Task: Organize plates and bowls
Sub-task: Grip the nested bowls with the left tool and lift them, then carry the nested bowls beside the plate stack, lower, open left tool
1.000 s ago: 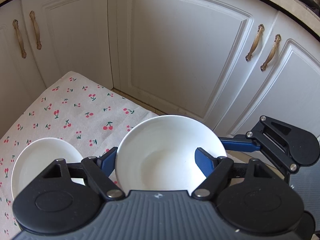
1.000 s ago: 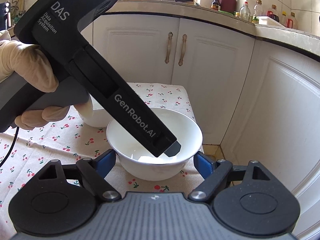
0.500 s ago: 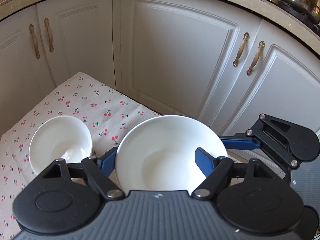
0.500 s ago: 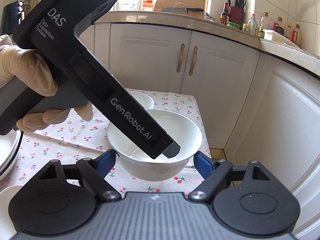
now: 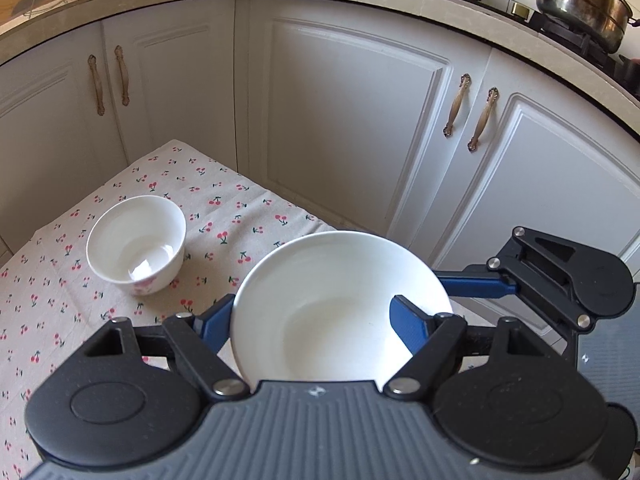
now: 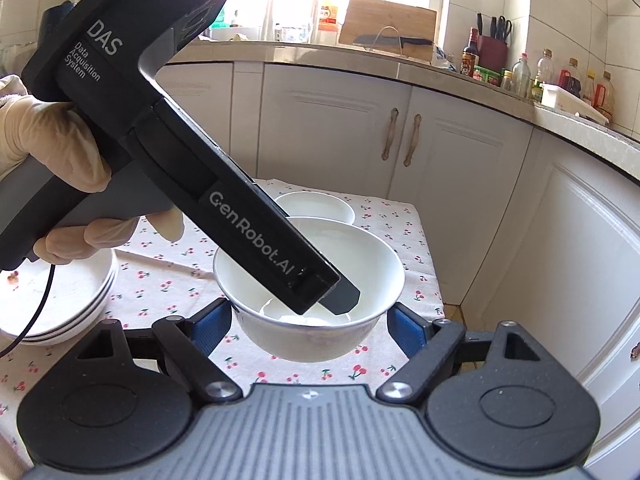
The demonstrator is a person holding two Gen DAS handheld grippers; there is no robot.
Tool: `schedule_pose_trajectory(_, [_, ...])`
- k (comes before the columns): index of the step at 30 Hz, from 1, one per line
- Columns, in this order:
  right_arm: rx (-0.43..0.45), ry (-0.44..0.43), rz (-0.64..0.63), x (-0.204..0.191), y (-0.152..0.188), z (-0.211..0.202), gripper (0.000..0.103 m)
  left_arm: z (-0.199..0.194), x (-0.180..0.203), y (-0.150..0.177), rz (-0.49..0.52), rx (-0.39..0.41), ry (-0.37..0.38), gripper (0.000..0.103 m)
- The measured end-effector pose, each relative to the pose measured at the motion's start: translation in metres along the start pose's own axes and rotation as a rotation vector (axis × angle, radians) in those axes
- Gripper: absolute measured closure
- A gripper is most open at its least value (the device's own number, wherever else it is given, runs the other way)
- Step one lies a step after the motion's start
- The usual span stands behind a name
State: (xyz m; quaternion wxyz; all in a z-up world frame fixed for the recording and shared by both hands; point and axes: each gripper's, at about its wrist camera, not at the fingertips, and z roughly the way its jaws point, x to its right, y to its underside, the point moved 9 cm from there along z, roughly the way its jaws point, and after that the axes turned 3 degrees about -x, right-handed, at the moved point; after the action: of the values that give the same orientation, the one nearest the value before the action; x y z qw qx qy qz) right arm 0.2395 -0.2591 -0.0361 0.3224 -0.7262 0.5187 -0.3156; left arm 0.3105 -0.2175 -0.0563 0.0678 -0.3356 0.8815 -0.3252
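Note:
A large white bowl (image 5: 340, 304) hangs just above the cherry-print tablecloth (image 5: 240, 208). My left gripper (image 5: 312, 320) is shut on it, its left finger outside the rim and its right finger (image 5: 408, 322) over the inside. In the right wrist view the same bowl (image 6: 308, 340) sits between the blue fingers of my right gripper (image 6: 310, 324), which press its two sides. The left gripper's black tip (image 6: 344, 298) dips into the bowl. A smaller white bowl (image 5: 136, 244) stands on the cloth beyond, also seen behind the large bowl (image 6: 316, 206).
A stack of white plates (image 6: 68, 300) lies at the table's left in the right wrist view. A gloved hand (image 6: 60, 148) holds the left gripper's handle. White cabinet doors (image 5: 352, 128) close in beyond the table's far edge. A steel pot (image 5: 580, 4) sits on the counter.
Both grippers have risen and drawn back with the large bowl held between them. The small bowl now shows whole and farther off. The plate stack has come into the right wrist view.

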Motion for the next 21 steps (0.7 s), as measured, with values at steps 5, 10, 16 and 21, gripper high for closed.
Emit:
schedule_pose_trajectory(5, [0.000,-0.018,-0.013,-0.013,0.005,-0.013,0.015,-0.016,0.007,0.015,-0.019,0.009,-0.006,0.022])
schedule_pose_trajectory(10, [0.001,-0.042,-0.024,-0.031,0.011,-0.027,0.015,-0.030,0.013,0.030,-0.030,0.011,-0.023,0.022])
schedule_pose_trajectory(16, [0.007,-0.076,-0.042,-0.046,0.015,-0.037,0.015,-0.043,0.015,0.048,-0.057,0.006,-0.048,0.022])
schedule_pose_trajectory(21, [-0.004,-0.112,-0.066,-0.059,0.022,-0.039,0.015,-0.047,0.013,0.066,-0.091,-0.003,-0.056,0.022])
